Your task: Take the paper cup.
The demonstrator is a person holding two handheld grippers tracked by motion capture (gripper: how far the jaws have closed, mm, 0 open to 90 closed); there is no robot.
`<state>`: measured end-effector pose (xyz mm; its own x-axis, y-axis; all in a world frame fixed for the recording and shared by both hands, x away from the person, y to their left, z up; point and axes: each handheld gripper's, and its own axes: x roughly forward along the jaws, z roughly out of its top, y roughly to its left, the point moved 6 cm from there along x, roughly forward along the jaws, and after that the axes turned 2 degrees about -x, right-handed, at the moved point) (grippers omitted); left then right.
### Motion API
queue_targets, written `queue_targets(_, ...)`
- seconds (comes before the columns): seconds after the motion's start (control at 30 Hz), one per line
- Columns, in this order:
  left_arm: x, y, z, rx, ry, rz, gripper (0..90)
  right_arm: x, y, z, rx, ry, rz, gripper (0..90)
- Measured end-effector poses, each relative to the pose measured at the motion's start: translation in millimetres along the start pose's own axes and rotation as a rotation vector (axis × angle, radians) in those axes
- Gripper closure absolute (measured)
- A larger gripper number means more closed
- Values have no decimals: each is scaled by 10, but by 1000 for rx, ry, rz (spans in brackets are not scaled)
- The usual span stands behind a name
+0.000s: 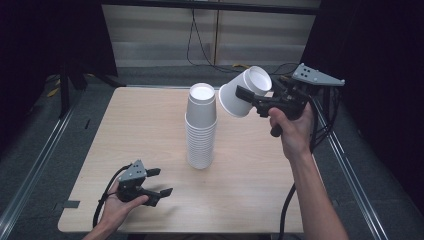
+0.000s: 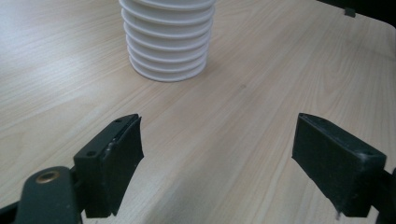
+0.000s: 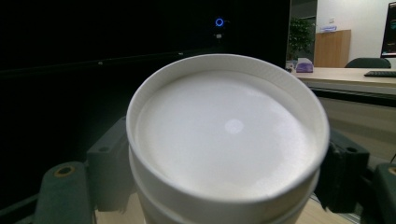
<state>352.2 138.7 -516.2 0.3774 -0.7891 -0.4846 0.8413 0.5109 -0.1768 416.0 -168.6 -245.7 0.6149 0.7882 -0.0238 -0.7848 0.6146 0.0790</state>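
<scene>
High view: from above the table's (image 1: 150, 130) near edge, facing forward and down. Left gripper view: low, facing the cup stack (image 2: 167, 37) (shared with high view). Right gripper view: pressed close against a held cup (image 3: 226, 140).

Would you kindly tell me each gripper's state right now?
Left gripper: open, empty.
Right gripper: shut on a white paper cup, held tilted.

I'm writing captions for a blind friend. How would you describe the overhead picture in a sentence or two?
A person's right gripper holds a white paper cup tilted in the air beside a tall stack of upside-down white cups on a light wooden table. The left gripper rests open near the table's front edge.
</scene>
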Motion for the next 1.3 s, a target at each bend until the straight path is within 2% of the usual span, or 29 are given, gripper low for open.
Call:
queue_targets(0.23,8,-19,1,10,2,-7,159,-132,-93,-114,4,28,-36,217)
queue_targets(0.47,28,-25,33,14,-7,-3,159,-195,-104,-313,16,56,-43,217)
queue_targets(0.6,37,-38,33,18,-5,-7,158,-214,-77,-469,28,74,-40,217)
queue_targets(0.9,-11,-33,64,-21,-39,-3,161,-250,-37,-796,68,100,-29,217)
queue_targets(1.03,-17,-49,122,-26,-62,-22,161,-256,13,-929,77,120,-21,217)
queue_targets(1.2,32,-37,208,-38,-81,-20,161,-248,72,-1043,81,159,-9,217)
queue_targets(1.3,58,-52,251,-3,-72,-9,174,-229,100,-1111,84,175,0,217)
